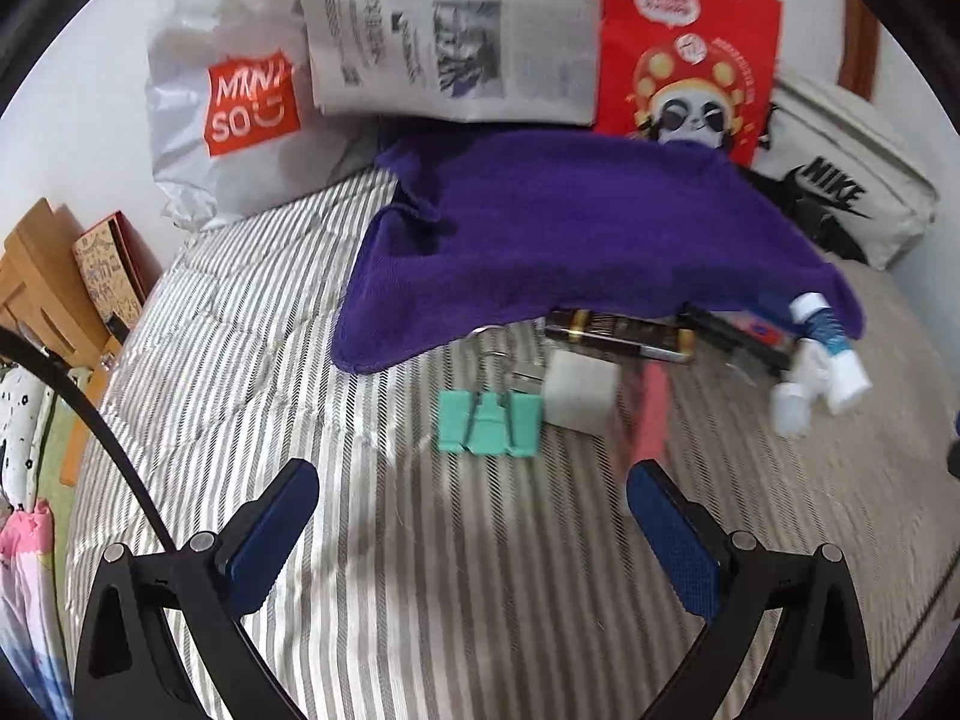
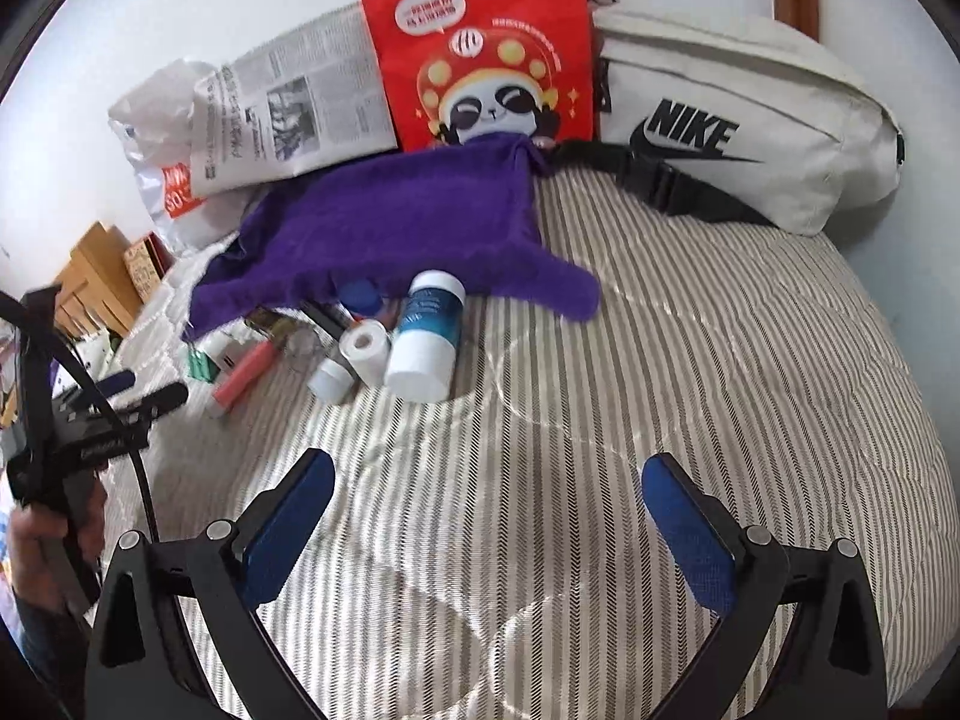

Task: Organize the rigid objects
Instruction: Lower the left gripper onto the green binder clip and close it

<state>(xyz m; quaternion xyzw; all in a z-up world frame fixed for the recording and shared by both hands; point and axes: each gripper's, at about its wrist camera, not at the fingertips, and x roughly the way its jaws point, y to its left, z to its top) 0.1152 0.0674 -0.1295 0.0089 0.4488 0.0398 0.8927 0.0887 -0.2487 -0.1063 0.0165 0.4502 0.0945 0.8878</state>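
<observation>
Both empty, jaws apart: left gripper point(image 1: 474, 498) hovers over the bed point(image 1: 252, 324), green clip point(image 1: 487, 423) just ahead; right gripper point(image 2: 487, 501) sits back from the white-and-teal bottle point(image 2: 427, 336) beside the purple towel point(image 2: 390, 222).

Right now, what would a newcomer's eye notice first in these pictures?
The purple towel spread mid-bed, half covering a cluster of small items. Behind it, the red panda bag stands against the wall, beside the white Nike bag. In front, a white-and-teal bottle lies on the striped bedding.
</observation>
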